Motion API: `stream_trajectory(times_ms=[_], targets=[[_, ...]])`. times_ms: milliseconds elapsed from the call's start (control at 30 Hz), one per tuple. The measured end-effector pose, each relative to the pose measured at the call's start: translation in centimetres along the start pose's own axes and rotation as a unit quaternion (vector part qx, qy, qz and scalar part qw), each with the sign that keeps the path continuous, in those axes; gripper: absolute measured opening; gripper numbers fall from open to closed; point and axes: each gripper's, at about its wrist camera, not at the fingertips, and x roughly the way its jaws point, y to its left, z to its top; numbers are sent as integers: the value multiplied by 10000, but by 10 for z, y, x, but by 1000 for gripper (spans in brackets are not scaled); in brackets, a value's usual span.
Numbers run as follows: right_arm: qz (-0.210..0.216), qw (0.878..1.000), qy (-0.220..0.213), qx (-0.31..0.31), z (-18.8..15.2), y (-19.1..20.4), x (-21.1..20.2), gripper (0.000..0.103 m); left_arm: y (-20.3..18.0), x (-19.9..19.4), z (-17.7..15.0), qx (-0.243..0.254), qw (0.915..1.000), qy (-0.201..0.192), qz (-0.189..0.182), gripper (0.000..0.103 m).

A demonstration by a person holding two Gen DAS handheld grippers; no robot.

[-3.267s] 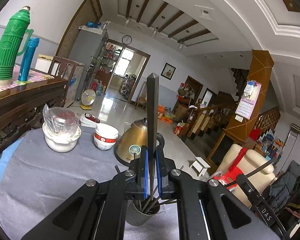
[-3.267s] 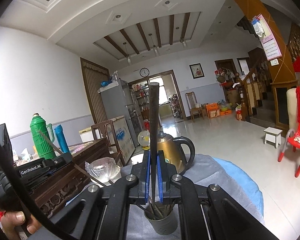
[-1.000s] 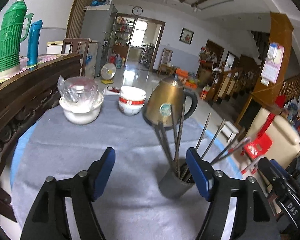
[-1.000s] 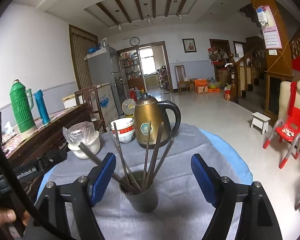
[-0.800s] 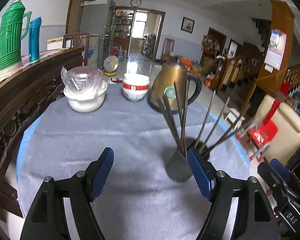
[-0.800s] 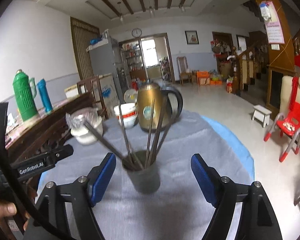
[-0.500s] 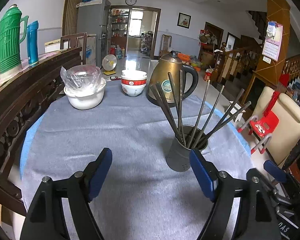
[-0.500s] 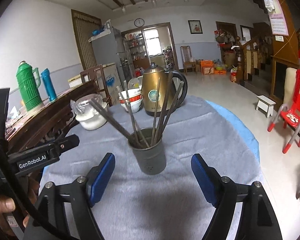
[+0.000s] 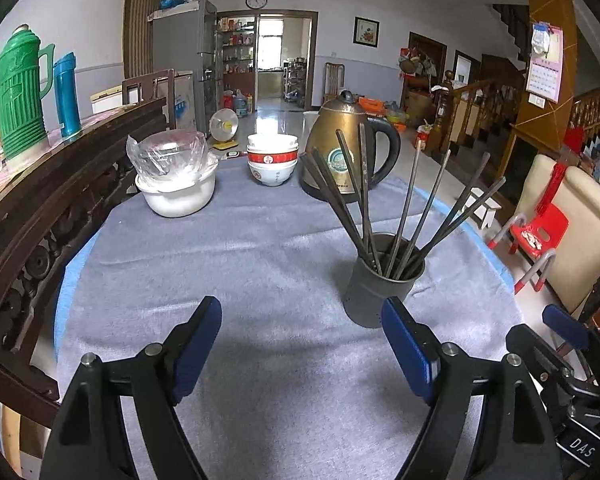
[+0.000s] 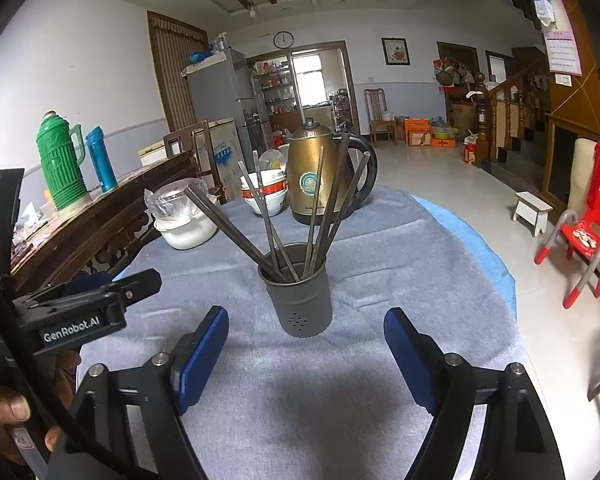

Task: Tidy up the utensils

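A dark metal utensil holder (image 9: 382, 284) (image 10: 299, 292) stands upright on the grey tablecloth, with several dark chopsticks (image 9: 404, 208) (image 10: 268, 220) fanned out in it. My left gripper (image 9: 302, 340) is open and empty, low over the cloth, with the holder just ahead of its right finger. My right gripper (image 10: 306, 348) is open and empty, with the holder a little ahead, centred between the fingers. The left gripper's body (image 10: 80, 312) shows at the left of the right wrist view.
A gold kettle (image 9: 346, 148) (image 10: 320, 172), stacked red-and-white bowls (image 9: 273, 160) and a white pot covered in plastic (image 9: 172, 178) stand at the table's far side. A dark wooden sideboard (image 9: 40, 184) with a green thermos (image 9: 20, 92) runs along the left. A red chair (image 10: 584, 236) stands right.
Both grippers were shut on chopsticks above the holder; they opened, leaving the chopsticks in the holder. Both then pulled back and tilted down, so the holder sits farther away.
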Motion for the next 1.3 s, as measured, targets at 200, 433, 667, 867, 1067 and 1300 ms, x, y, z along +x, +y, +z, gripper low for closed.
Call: stream_trajectory(times_ms=[200,433,667,867,1067,1300], targets=[[4,10000,34,29,0,-3,2,83,1,7,-1,-16,9999,86,89,83],[-12,10000,75,-7,3,-6,8,83,-1,15,0,66,9998,136,143,83],[-22,10000,81,-32,6,-6,15,83,-3,19,0,166,9996,127,195,88],[-16,10000,74,-45,9,-6,17,83,-5,17,3,220,9995,64,214,88],[-25,10000,22,-74,12,-5,16,83,-7,12,4,263,9995,-9,200,89],[-83,9999,-60,-137,15,-5,15,83,-9,9,7,269,9996,-16,104,89]])
